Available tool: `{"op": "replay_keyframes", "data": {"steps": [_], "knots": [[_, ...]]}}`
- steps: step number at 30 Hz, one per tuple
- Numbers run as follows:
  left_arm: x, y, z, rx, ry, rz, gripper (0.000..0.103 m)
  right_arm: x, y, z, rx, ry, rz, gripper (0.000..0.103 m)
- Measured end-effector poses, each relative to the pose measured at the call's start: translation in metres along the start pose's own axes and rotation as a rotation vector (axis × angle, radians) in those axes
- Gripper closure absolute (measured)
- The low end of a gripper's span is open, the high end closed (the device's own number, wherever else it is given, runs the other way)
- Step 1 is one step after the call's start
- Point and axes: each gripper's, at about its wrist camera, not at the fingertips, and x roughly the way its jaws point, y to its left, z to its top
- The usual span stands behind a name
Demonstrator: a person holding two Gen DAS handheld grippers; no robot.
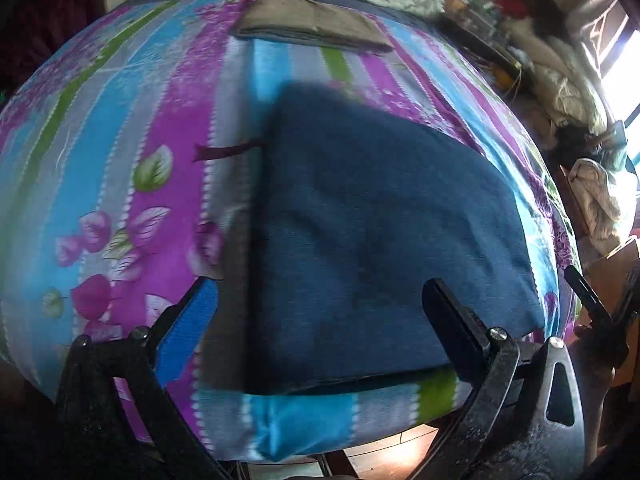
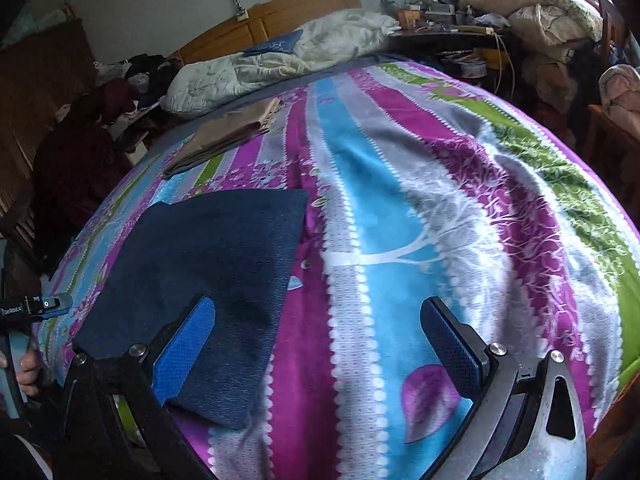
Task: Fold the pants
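Note:
Folded dark blue pants (image 1: 372, 236) lie flat in a compact stack near the front edge of the bed; the right wrist view shows the same pants (image 2: 212, 276) at lower left. My left gripper (image 1: 324, 328) hovers open above the pants' near edge, nothing between its fingers. My right gripper (image 2: 320, 344) is open too, its left finger (image 2: 184, 356) over the pants' near corner, its right finger over bare bedspread. A second pair, folded tan pants (image 1: 312, 26), rests farther up the bed, seen also as tan pants (image 2: 224, 136) in the right wrist view.
A striped floral bedspread (image 2: 420, 208) covers the bed. A crumpled white quilt (image 2: 276, 64) lies by the wooden headboard. A cluttered desk with lamp (image 2: 444, 12) and piled bedding stand at right. A hand (image 2: 28, 372) holding the other gripper shows at far left.

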Motion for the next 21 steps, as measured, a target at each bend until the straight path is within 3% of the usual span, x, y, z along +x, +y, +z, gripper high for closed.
{"op": "replay_keyframes", "data": {"steps": [3, 8, 11, 13, 15, 19, 21], "knots": [[0.000, 0.032, -0.002, -0.032, 0.004, 0.029, 0.001, 0.013, -0.002, 0.000, 0.037, 0.053, 0.072, 0.006], [-0.002, 0.043, -0.008, -0.077, 0.004, 0.028, 0.001, 0.022, -0.017, 0.001, 0.111, 0.100, 0.109, 0.017], [-0.011, 0.050, -0.014, -0.077, -0.019, 0.084, 0.002, 0.024, -0.022, 0.003, 0.156, 0.091, 0.160, 0.017], [-0.013, 0.054, -0.017, -0.101, 0.003, 0.075, 0.002, 0.028, -0.023, 0.004, 0.192, 0.090, 0.180, 0.017], [-0.018, 0.060, -0.023, -0.127, 0.011, 0.059, 0.002, 0.035, -0.021, 0.005, 0.209, 0.108, 0.181, 0.017], [-0.031, 0.080, -0.038, -0.142, -0.056, 0.146, 0.002, 0.043, -0.013, 0.001, 0.217, 0.126, 0.167, 0.017], [-0.032, 0.097, -0.044, -0.195, -0.066, 0.141, 0.002, 0.045, -0.009, 0.001, 0.212, 0.133, 0.153, 0.017]]}}
